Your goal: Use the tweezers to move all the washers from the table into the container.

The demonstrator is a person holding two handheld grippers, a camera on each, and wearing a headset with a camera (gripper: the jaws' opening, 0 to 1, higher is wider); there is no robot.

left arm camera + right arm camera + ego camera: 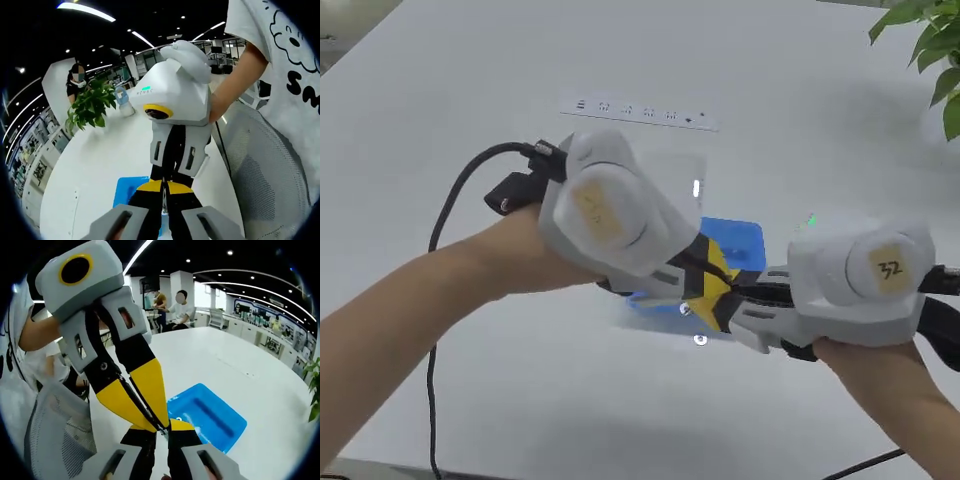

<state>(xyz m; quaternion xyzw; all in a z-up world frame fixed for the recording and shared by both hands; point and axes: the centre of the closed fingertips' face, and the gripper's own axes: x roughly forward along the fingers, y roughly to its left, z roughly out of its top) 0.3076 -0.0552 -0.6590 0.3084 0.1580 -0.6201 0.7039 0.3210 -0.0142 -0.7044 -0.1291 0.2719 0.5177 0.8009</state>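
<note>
My two grippers meet tip to tip above the blue container (745,240). The left gripper (708,285) comes in from the left and is shut on the thin dark tweezers (142,405), which run between its yellow fingers (145,385). The right gripper (717,303), marked 32, reaches in from the right. Its jaws (161,430) are shut on the tweezers' near end. A small washer (700,340) lies on the white table just in front of the container. A small pale spot (178,418) sits in the container; I cannot tell what it is.
A printed strip (640,110) lies farther back on the white table (470,90). A potted plant (930,50) stands at the far right. A black cable (445,220) trails off the left gripper. The person's body and a mesh chair (260,165) are close behind.
</note>
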